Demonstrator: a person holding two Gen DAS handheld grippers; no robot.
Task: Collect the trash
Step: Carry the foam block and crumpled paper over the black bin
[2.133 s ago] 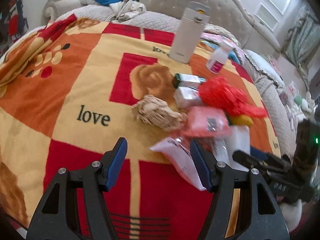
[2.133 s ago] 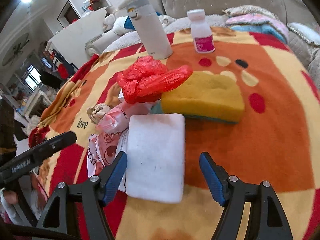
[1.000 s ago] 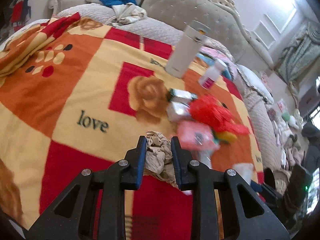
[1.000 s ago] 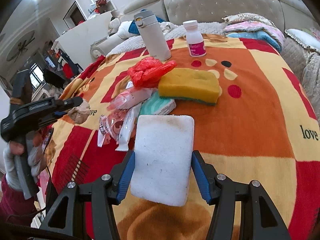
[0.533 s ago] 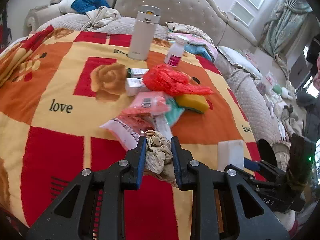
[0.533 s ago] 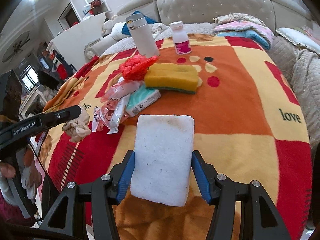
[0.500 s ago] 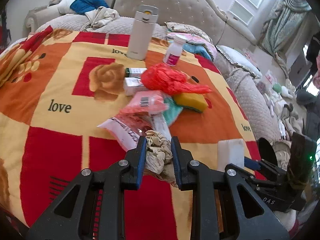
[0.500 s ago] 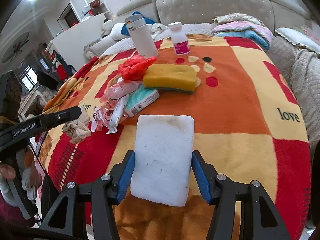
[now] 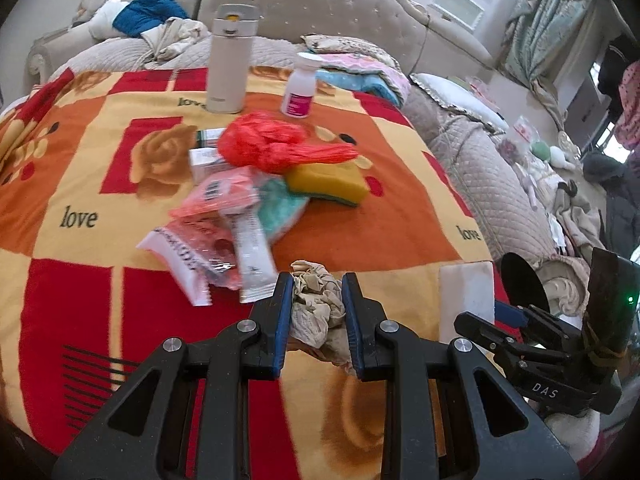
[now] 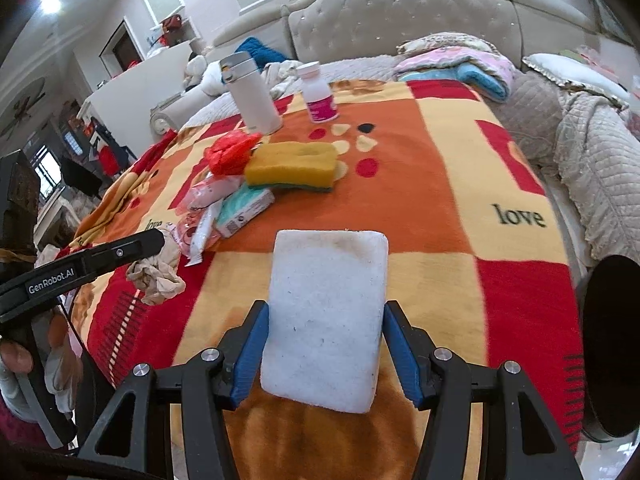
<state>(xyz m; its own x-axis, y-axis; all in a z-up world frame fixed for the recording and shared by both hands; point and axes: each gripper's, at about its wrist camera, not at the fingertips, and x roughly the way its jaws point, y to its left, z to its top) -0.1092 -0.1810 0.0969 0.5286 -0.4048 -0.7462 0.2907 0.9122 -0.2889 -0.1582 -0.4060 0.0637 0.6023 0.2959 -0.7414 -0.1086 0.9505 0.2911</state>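
Crumpled beige paper [image 9: 316, 308] sits clenched between the left gripper [image 9: 314, 312] fingers, lifted above the blanket's [image 9: 400, 216] near edge, while the right gripper [image 10: 324, 344] grasps a white foam block [image 10: 326, 316] lengthwise, both held apart from the remaining wrappers [image 9: 212, 240] lying farther ahead.

A bed under a red, orange and yellow blanket [image 10: 460, 184] stands before a tufted beige headboard [image 10: 400, 12], with a quilted cover [image 9: 480, 176] alongside, pale curtains [image 9: 536, 20] by a bright window, and a ceiling light [image 10: 50, 2].
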